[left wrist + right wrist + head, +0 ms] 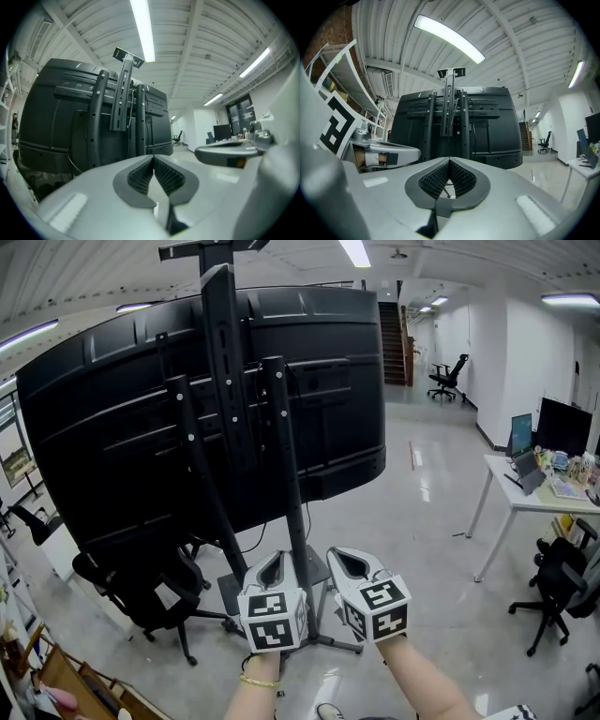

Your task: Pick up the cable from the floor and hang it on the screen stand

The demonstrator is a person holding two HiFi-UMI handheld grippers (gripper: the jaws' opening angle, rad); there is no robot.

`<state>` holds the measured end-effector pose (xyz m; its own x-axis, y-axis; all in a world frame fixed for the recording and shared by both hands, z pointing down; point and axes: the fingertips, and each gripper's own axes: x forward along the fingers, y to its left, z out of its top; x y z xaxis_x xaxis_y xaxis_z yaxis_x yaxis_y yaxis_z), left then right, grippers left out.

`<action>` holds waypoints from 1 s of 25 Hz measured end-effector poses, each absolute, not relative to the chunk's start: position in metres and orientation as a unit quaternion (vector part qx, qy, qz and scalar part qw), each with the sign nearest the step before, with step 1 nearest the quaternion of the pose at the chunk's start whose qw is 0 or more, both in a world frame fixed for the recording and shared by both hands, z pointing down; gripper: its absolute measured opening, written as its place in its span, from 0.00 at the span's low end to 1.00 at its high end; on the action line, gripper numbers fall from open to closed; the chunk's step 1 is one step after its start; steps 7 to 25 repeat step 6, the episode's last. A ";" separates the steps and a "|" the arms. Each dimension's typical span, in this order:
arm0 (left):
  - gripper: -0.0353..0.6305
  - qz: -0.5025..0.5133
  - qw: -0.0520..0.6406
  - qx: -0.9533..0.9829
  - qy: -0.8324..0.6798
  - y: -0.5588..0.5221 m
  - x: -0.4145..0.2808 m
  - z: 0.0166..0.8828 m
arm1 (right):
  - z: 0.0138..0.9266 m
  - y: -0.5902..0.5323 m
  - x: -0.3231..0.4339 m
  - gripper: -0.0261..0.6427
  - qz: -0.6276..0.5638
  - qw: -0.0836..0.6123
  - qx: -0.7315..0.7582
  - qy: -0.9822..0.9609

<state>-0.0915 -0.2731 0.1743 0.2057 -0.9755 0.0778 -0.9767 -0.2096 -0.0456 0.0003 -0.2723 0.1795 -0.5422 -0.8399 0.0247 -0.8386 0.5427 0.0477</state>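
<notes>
Screen stand (286, 465) rises from the floor straight ahead of the two tools. It has three black members: one tall centre column and two perforated posts. It carries one large black screen (103, 427), seen from the back. One thin cable (253, 538) hangs loose from the screen's back, between the posts, near the base; whether it reaches the floor cannot be told.

Both tools are held low, side by side, just in front of the stand's base. The left tool (272, 568) has its ribbed pads pressed together at the tips with nothing between them (153, 159). The right tool (349, 563) is likewise pressed together and empty (449, 161).

Three black office chairs show clearly: one (141, 596) just left of the base, one (448, 376) far down the hall, and one (558, 587) beside the single white bench (511, 498) at right, which bears one dark monitor (562, 425).
</notes>
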 end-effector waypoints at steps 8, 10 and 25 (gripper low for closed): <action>0.06 0.045 0.012 0.777 -0.628 -0.269 -0.091 0.174 | 0.183 -0.270 0.000 0.04 -0.011 0.027 0.477 -0.879; 0.06 0.045 0.012 0.777 -0.628 -0.269 -0.091 0.174 | 0.183 -0.270 0.000 0.04 -0.011 0.027 0.477 -0.879; 0.06 0.045 0.012 0.777 -0.628 -0.269 -0.091 0.174 | 0.183 -0.270 0.000 0.04 -0.011 0.027 0.477 -0.879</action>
